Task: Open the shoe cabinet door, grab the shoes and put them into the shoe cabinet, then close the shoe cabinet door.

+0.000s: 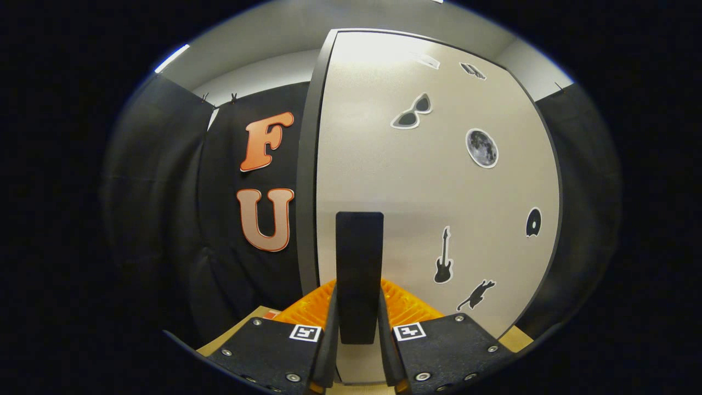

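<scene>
Between my gripper's (359,323) fingers stands the dark upright bar handle (359,263) of the pale grey shoe cabinet door (395,181); both fingers press its sides. Beyond them, the door carries black stickers, guitar (443,258) included.

The claw (359,329) carries square coded markers, round screws and ribbed pads.

The tongs (359,329) grip the black handle (359,263) of the pale cabinet door (428,186), both fingers (329,323) pressing its sides; stickers dot the door.
</scene>
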Motion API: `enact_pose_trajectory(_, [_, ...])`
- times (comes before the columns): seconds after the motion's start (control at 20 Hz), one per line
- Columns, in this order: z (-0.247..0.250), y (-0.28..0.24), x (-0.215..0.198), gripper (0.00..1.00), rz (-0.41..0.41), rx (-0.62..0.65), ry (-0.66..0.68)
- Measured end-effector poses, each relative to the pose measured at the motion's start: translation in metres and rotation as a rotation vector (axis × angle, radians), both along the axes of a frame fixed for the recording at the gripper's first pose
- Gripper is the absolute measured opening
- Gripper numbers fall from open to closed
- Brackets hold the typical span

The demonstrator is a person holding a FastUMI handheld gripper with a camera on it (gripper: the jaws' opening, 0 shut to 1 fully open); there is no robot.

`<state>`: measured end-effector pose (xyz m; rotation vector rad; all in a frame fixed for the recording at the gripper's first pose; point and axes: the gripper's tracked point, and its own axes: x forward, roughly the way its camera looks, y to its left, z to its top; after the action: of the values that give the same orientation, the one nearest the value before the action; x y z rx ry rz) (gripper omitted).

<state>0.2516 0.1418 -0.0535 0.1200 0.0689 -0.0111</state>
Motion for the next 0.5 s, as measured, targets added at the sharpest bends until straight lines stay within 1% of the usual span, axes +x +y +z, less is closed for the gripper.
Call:
enact_pose_trajectory(0.05, [0.001, 0.0, 0.001, 0.32, 0.005, 0.004, 0.0])
enact_pose_trajectory(0.15, [0.0, 0.001, 0.0, 0.31, 0.015, 0.029, 0.013])
enact_pose_trajectory(0.2, [0.0, 0.001, -0.003, 0.29, 0.015, 0.04, 0.02])
enact_pose_trajectory(0.25, [0.001, 0.0, -0.004, 0.26, 0.014, 0.034, 0.025])
enact_pose_trajectory(0.35, [0.001, 0.001, -0.012, 0.24, 0.019, 0.032, 0.031])
enact_pose_trajectory(0.5, [0.004, -0.001, -0.031, 0.23, 0.023, 0.05, 0.031])
